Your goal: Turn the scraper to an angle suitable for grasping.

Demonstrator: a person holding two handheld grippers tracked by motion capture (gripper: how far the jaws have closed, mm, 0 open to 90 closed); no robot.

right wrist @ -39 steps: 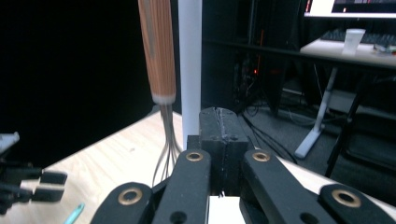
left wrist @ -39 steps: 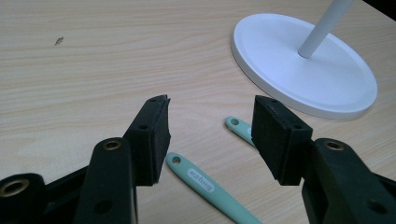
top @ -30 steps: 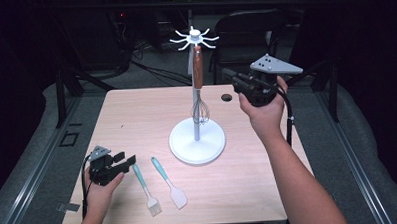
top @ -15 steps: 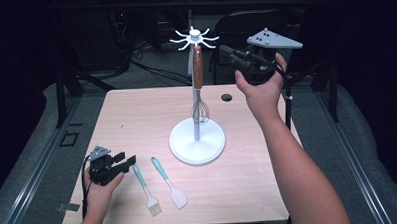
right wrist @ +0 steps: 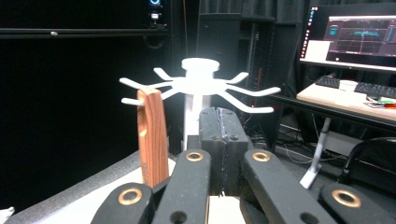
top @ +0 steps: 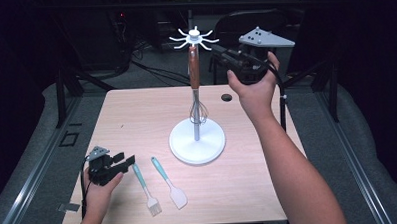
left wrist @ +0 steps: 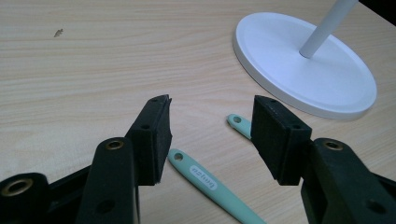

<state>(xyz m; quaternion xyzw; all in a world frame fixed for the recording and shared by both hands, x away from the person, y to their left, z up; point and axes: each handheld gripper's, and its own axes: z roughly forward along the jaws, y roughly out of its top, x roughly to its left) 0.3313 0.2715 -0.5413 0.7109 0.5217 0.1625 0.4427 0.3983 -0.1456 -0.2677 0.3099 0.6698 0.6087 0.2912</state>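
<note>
The white rack (top: pixel 197 142) stands at the middle of the table (top: pixel 136 114). The whisk (top: pixel 194 87) hangs on a rack arm, its long axis upright, wooden handle up, wires down. The right gripper (top: pixel 219 50) is beside the rack top, jaws closed together, empty. The left gripper (top: pixel 129 160), near the front left corner, is open over the teal brush (top: pixel 144 188).

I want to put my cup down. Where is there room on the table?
The far left corner of the table is bare, and so is the near right corner beyond the stand. It is crowded near left, around the brush, spatula and left gripper.
</note>
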